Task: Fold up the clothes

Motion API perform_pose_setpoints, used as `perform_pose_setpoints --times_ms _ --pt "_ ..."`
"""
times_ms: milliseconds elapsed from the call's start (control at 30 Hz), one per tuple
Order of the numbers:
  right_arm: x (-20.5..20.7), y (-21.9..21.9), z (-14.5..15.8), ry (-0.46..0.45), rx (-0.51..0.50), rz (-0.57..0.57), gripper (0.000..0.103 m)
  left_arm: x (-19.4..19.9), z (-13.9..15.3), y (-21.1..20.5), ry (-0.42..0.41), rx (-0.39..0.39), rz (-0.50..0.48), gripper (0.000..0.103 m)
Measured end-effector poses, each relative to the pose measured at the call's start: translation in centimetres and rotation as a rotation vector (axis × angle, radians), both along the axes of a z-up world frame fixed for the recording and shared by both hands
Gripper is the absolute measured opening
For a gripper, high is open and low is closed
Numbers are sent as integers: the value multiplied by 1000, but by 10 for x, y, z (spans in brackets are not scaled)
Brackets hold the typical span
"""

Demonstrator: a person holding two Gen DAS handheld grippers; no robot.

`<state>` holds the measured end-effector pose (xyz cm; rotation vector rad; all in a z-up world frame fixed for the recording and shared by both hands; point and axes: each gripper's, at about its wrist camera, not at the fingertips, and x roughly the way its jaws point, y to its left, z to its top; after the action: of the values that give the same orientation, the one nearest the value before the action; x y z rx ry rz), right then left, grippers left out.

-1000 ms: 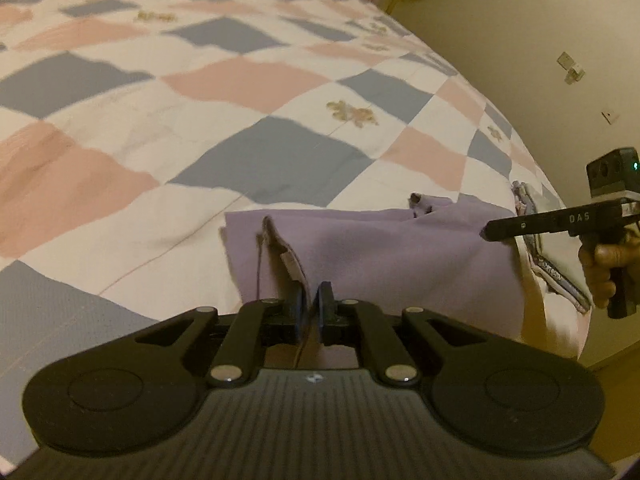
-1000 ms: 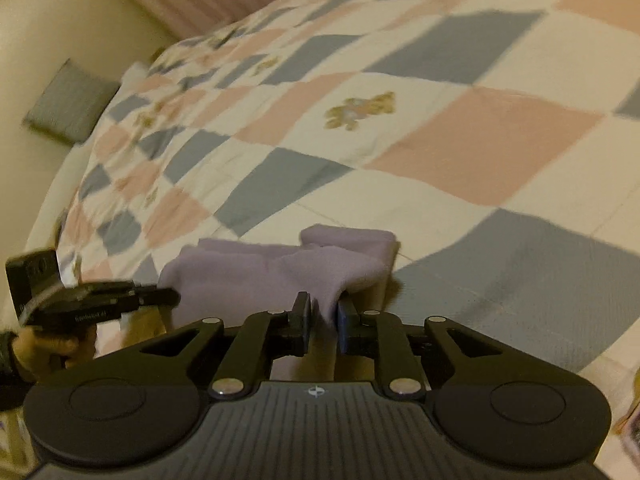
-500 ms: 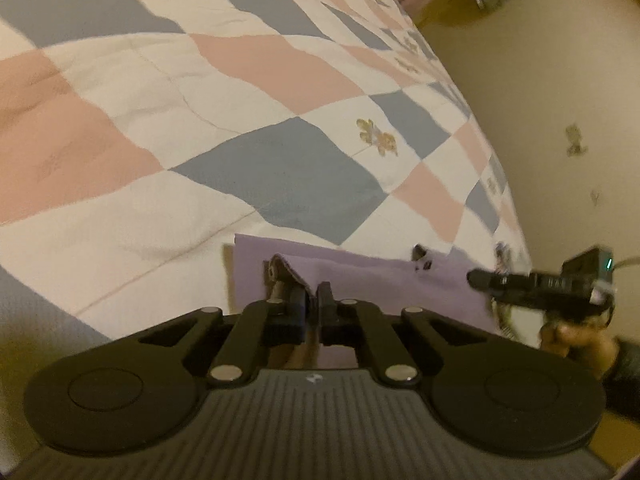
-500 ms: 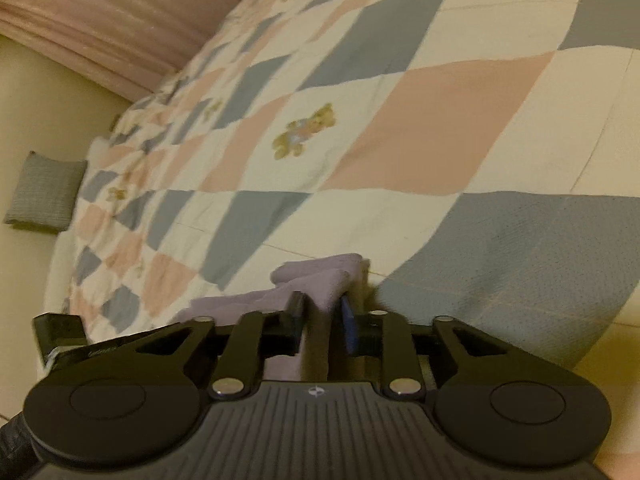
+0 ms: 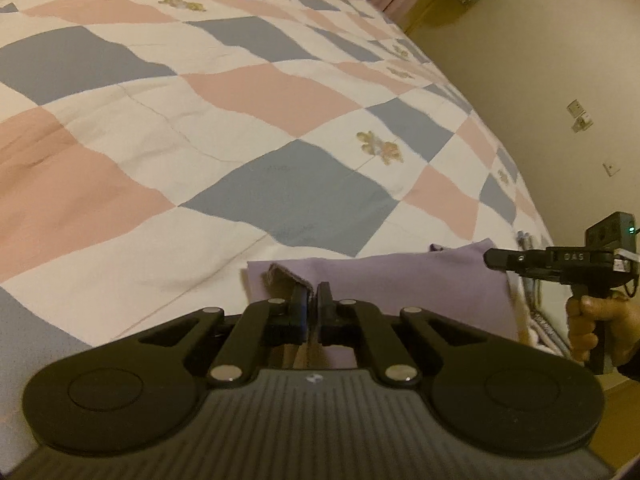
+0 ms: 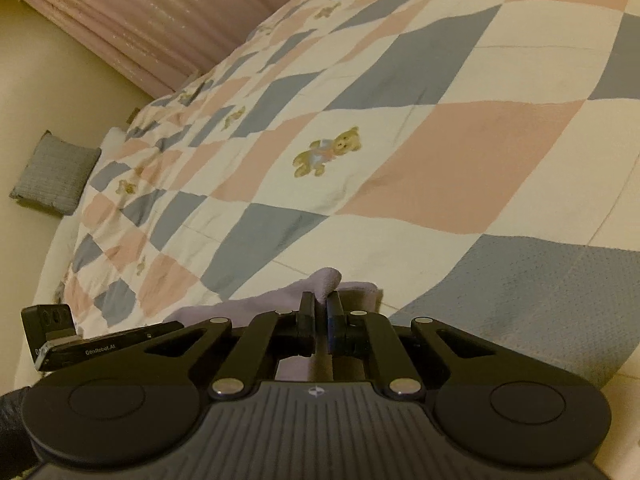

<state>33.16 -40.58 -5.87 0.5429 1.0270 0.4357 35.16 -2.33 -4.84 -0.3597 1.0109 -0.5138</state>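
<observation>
A lilac garment [image 5: 408,280] hangs stretched between both grippers above the near edge of the bed. My left gripper [image 5: 312,294] is shut on its left corner, where a folded hem shows. In the left wrist view the right gripper [image 5: 490,259] appears at the garment's far end, held by a hand [image 5: 596,328]. From the right wrist camera, my right gripper [image 6: 321,305] is shut on a bunched corner of the lilac garment [image 6: 326,278]. The left gripper [image 6: 172,326] shows there at the lower left.
A patchwork quilt [image 5: 248,120] of pink, grey-blue and cream squares with teddy bears covers the bed. A cream wall [image 5: 540,80] with outlets stands to the right. Pink curtains [image 6: 140,20] and a grey cushion [image 6: 52,176] lie beyond the bed's far end.
Both grippers have lifted the lilac garment off the quilt and tilted upward. The garment now hangs between them instead of lying flat on the bed.
</observation>
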Motion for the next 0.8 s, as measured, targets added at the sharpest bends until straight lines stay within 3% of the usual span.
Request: perform_pose_setpoints --times_ms 267,367,467,667,733,800 --pt "2 0 -5 8 -69 -9 8 8 -3 0 -15 49 23 0" --pt "-1 -6 -3 23 -67 -52 17 9 -2 11 0 57 62 0" --pt "-9 -11 6 13 -78 -72 18 8 1 24 16 64 100 0" --pt "-31 -19 13 45 -54 -78 24 -18 12 31 46 16 97 2" --pt "-39 -14 11 62 -44 -56 25 -24 9 25 59 -3 77 7" --pt "-48 -8 7 78 -35 -27 27 -29 4 18 73 -9 64 18"
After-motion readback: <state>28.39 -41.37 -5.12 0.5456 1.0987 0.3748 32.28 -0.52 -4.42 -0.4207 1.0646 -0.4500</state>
